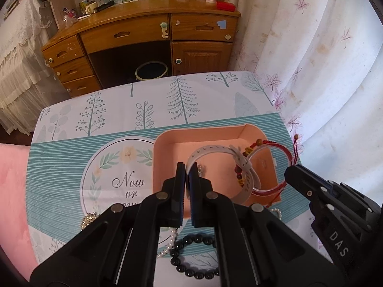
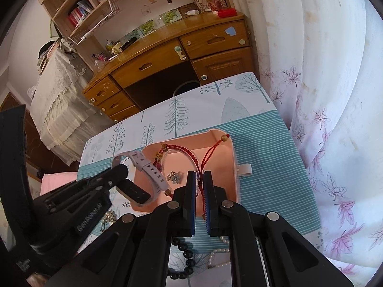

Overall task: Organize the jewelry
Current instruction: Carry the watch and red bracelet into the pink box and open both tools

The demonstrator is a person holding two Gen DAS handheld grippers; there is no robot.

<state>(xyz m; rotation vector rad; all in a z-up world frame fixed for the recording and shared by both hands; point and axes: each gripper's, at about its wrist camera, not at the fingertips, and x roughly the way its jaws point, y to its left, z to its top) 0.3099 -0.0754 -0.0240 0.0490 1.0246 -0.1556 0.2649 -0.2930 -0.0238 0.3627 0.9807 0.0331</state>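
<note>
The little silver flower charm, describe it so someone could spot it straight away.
Find the pink tray on the teal striped tablecloth. On its floor lies the silver flower charm, between the grey watch strap and the red cord bracelet: the only metallic piece there.

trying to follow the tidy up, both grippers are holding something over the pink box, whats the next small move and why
Probably lower both a little and open. The left gripper pinches the watch band and the right gripper pinches the red bracelet, both already hanging over the pink box, so letting go should drop them in.
</note>
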